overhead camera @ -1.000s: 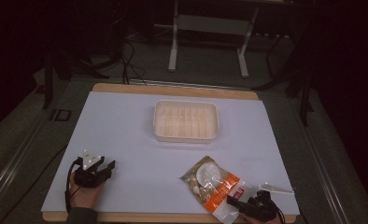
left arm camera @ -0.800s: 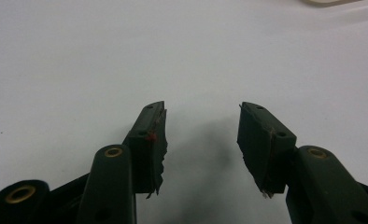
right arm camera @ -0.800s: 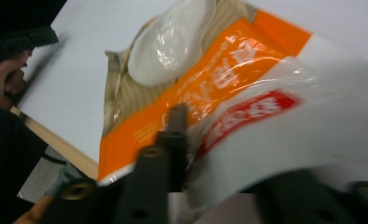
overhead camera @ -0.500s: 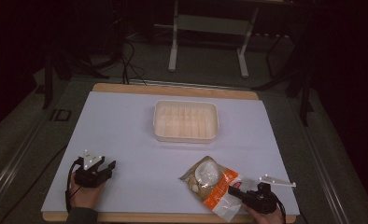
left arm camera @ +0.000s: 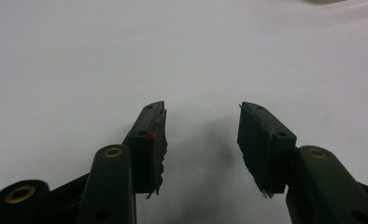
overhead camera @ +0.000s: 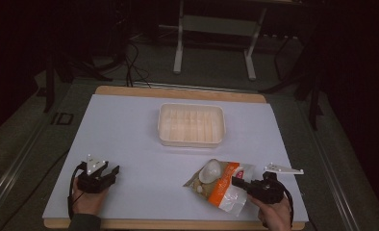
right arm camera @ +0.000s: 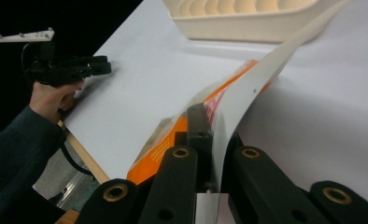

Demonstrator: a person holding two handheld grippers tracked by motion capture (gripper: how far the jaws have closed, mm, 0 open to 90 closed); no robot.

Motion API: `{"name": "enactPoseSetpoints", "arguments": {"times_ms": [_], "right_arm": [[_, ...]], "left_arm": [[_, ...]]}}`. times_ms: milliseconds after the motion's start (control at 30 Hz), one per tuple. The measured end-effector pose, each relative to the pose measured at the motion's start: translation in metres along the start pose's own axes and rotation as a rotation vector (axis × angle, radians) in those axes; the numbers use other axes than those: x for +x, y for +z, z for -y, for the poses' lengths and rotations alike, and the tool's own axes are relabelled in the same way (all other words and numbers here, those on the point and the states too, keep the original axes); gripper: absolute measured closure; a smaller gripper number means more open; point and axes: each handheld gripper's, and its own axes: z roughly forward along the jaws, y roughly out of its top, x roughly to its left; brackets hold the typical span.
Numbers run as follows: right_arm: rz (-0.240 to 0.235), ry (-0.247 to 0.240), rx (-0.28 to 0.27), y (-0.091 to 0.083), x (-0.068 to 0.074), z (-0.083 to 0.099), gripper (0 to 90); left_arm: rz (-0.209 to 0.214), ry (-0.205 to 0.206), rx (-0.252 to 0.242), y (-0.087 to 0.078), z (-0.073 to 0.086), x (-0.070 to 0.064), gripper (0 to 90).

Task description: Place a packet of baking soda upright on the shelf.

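Note:
An orange and clear snack bag (overhead camera: 221,183) lies on the white table near its front right. My right gripper (overhead camera: 238,182) is shut on the bag's right end; in the right gripper view the bag's (right arm camera: 247,88) edge is pinched between the black jaws and rises away from them. My left gripper (overhead camera: 111,172) rests low at the front left, held by a hand. Its jaws (left arm camera: 201,130) stand open over bare table with nothing between them. A cream ribbed tray (overhead camera: 191,124) sits at the middle of the table, beyond the bag.
The table's wooden front edge (overhead camera: 178,224) runs just below both hands. In the right gripper view the other hand with its gripper (right arm camera: 65,70) shows at the far left, and the tray's wall (right arm camera: 247,28) crosses the top. Metal stand legs (overhead camera: 214,38) rise behind the table.
My right gripper has shifted right and slightly back with the bag's end in it, dragging the bag a little. The left gripper has not moved.

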Motion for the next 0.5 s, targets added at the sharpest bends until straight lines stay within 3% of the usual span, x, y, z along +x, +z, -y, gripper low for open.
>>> {"name": "enactPoseSetpoints", "arguments": {"times_ms": [500], "right_arm": [[-0.01, -0.056, 0.02, 0.011, 0.012, -0.03, 90.0]], "left_arm": [[-0.003, 0.002, -0.007, 0.001, 0.0, 0.0, 51.5]]}}
